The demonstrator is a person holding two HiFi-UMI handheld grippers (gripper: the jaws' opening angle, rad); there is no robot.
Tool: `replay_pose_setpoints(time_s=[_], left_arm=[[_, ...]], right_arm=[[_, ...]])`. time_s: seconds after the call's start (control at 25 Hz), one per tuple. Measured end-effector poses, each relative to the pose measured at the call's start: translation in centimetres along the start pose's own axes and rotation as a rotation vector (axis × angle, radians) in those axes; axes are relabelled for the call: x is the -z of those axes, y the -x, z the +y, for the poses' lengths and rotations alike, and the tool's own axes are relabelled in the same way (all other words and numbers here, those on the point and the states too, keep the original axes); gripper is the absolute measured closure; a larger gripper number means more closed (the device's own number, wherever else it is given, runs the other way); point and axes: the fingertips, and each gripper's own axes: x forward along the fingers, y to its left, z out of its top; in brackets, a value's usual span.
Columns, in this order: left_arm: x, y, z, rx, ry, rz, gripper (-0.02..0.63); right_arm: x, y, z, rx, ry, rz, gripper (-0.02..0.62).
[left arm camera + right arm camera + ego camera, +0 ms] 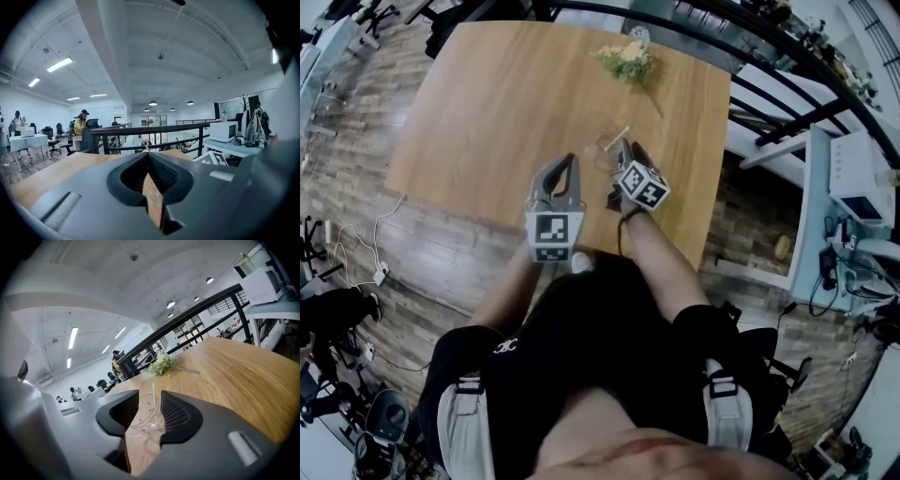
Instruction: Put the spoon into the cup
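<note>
A clear cup (605,150) stands on the wooden table (487,94), with a pale spoon (618,135) leaning out of it. In the right gripper view the cup (144,413) sits just past the jaws, and the thin spoon handle (153,390) stands upright in it. My right gripper (150,397) is open and its pads touch neither; in the head view it (623,150) is right beside the cup. My left gripper (572,159) hovers just left of the cup. In its own view the left gripper (147,155) is shut with nothing in it.
A small bunch of pale flowers (628,61) lies near the far table edge, also seen as flowers (161,363) beyond the cup. A black railing (787,70) runs past the table's far and right sides. A white counter (853,178) stands to the right.
</note>
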Motion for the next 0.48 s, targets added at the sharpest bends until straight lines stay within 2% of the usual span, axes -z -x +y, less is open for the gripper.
replay_pose_setpoints(time_s=[0.08,0.2,0.32,0.48], left_arm=[[-0.1,0.2,0.0,0.002,0.001,-0.005,0.594],[-0.3,0.3,-0.3,0.008,0.001,-0.013,0.594],[-0.4,0.5,-0.6,0.013,0.003,-0.022,0.594],[-0.9,1.0,-0.6,0.019,0.007,-0.038,0.594]], right_arm=[[-0.3,0.6,0.2,0.011,0.048,-0.004,0.489],[-0.8,1.6,0.6,0.011,0.133,-0.009,0.583],[-1.2,2.6,1.2,0.006,0.209,-0.013,0.591],[-2.9,4.4,2.6,0.045,0.298,-0.064,0.592]])
